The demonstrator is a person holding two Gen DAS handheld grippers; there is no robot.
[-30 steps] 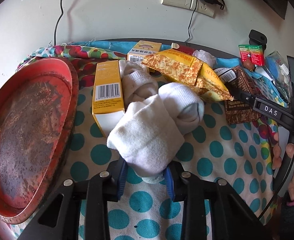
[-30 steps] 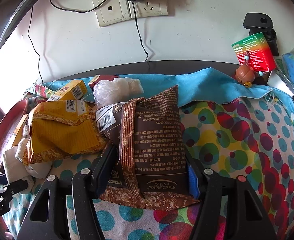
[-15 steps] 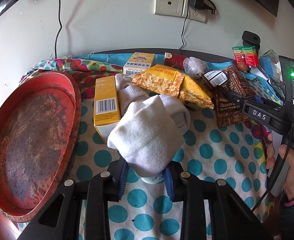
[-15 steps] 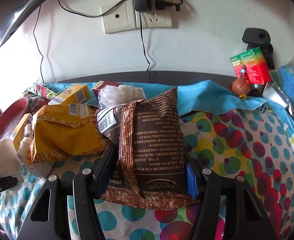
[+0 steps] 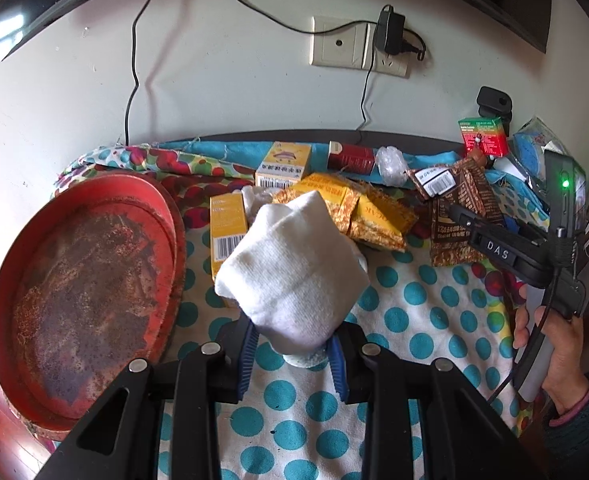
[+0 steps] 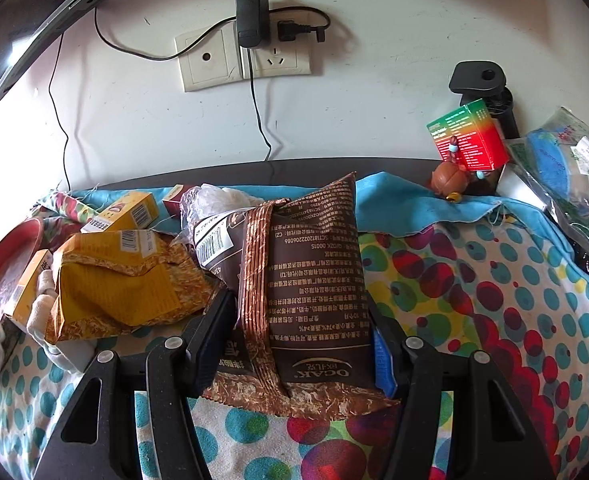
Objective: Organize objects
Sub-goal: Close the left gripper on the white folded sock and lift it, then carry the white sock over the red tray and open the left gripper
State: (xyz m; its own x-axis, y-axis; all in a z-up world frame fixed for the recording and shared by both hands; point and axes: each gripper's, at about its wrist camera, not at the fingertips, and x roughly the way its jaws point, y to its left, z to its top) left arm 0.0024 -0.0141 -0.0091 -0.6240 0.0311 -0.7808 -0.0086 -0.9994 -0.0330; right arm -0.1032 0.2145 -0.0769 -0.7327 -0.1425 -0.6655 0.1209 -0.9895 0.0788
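A white wall rises behind the table, carrying a double socket plate with a black adapter plugged in; 1 thin black cable hangs from it. A dark curved screen edge crosses the upper left corner. A black clamp mount stands at the right.

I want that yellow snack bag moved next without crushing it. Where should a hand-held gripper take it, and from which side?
Grip the flat crimped end seam of the yellow snack bag, coming from the near, open side. The seam is thin and stiff, the body is puffy, and boxes and a brown bag crowd the other sides.
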